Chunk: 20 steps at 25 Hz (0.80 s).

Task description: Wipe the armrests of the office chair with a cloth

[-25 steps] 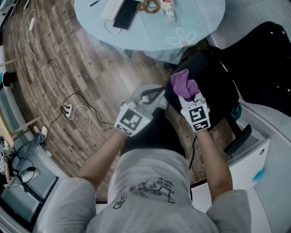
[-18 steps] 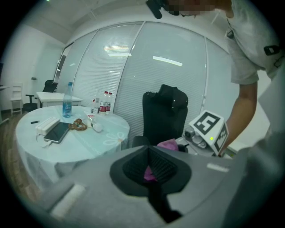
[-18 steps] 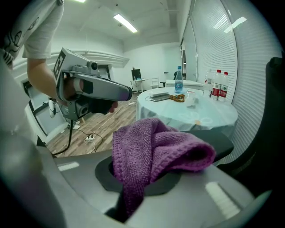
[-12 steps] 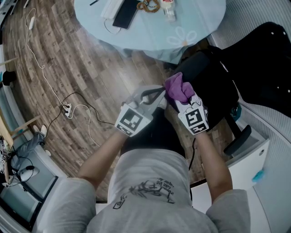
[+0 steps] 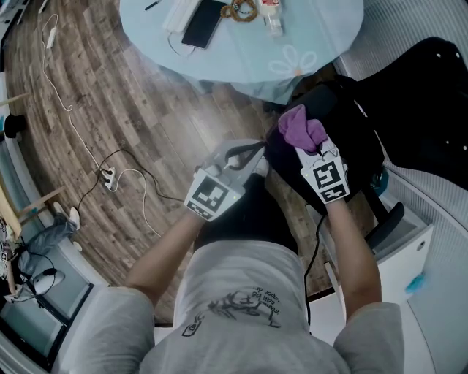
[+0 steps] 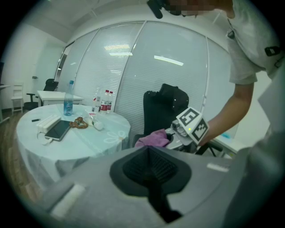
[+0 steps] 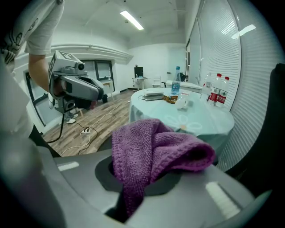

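My right gripper is shut on a bunched purple cloth, which fills its jaws in the right gripper view. The cloth hangs over the near left edge of the black office chair; whether it touches the chair I cannot tell. One black armrest shows to the right of my right forearm. My left gripper hovers just left of the cloth, jaws shut with nothing between them. From the left gripper view the cloth and the right gripper's marker cube sit in front of the chair back.
A round table with a pale cloth stands beyond the chair, carrying a phone and bottles. A power strip and cables lie on the wood floor to the left. A white cabinet stands at the right, by the blinds.
My right gripper swung the cloth left toward the left gripper, then back right and farther over the chair. The left gripper has stayed put.
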Each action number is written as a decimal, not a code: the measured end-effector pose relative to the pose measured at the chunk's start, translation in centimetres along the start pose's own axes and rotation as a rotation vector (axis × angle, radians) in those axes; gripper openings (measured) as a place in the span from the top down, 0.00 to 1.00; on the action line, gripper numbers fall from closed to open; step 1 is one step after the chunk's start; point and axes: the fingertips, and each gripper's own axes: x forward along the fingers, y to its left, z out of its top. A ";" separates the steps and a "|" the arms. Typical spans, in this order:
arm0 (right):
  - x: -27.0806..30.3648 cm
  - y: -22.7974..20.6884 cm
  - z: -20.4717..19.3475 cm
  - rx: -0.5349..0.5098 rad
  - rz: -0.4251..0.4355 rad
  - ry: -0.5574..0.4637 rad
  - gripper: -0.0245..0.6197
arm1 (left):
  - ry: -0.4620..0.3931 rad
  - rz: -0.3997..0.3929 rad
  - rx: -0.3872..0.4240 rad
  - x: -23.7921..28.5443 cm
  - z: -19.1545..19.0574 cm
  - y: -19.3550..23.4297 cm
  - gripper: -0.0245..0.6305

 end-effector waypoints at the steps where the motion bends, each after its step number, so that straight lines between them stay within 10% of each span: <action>1: 0.0 -0.8 -0.1 0.003 -0.008 0.001 0.90 | 0.000 0.000 0.000 0.0 0.0 0.0 0.96; 20: -0.5 -14.8 -1.2 0.116 -0.139 0.007 0.90 | 0.006 0.002 -0.010 0.0 -0.3 0.2 0.96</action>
